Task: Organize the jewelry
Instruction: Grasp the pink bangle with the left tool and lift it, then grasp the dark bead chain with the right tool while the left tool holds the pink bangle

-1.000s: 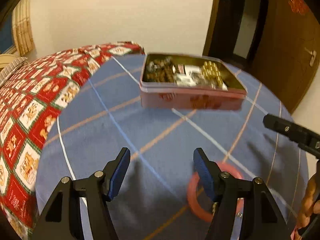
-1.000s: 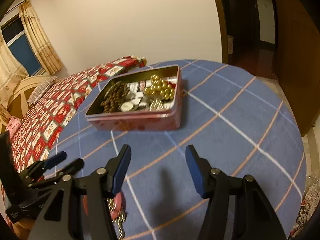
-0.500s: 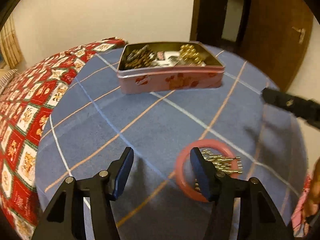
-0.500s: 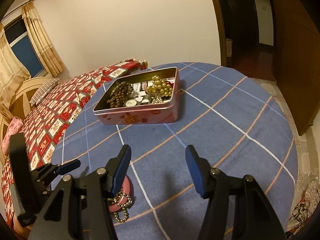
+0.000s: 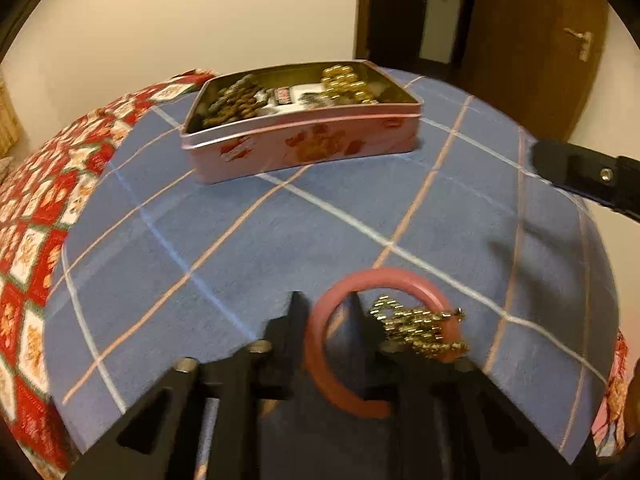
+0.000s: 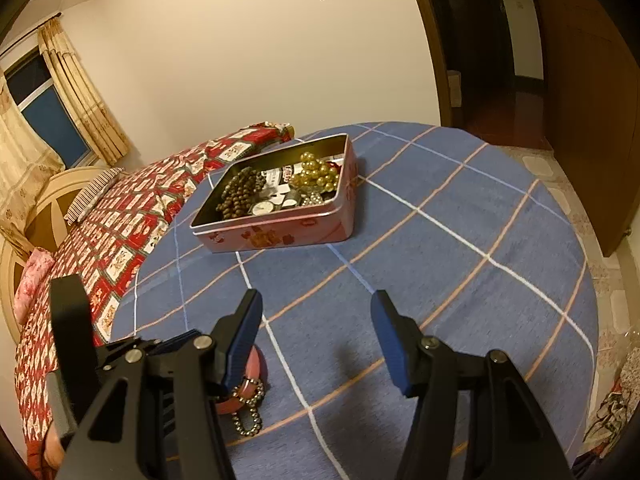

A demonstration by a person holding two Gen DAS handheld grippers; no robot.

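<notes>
A pink bangle (image 5: 320, 344) lies on the blue checked tablecloth, with a gold bead chain (image 5: 416, 326) draped over its right side. My left gripper (image 5: 326, 308) has closed on the bangle's left rim, one finger inside the ring and one outside. In the right wrist view the bangle (image 6: 256, 364) and the chain (image 6: 248, 416) show at lower left, partly hidden by the left gripper. My right gripper (image 6: 316, 328) is open and empty above the cloth. A pink tin (image 5: 304, 148) holding beads and jewelry stands further back; it also shows in the right wrist view (image 6: 280, 232).
The round table's cloth (image 6: 460, 248) drops off at the right and near edges. A bed with a red patterned cover (image 6: 120, 232) is at the left. A wooden door (image 6: 588, 80) stands at the right. The right gripper's finger (image 5: 584, 172) shows at the right in the left wrist view.
My left gripper has moved right and down onto the bangle and closed its fingers on the rim. My right gripper has stayed open and risen slightly.
</notes>
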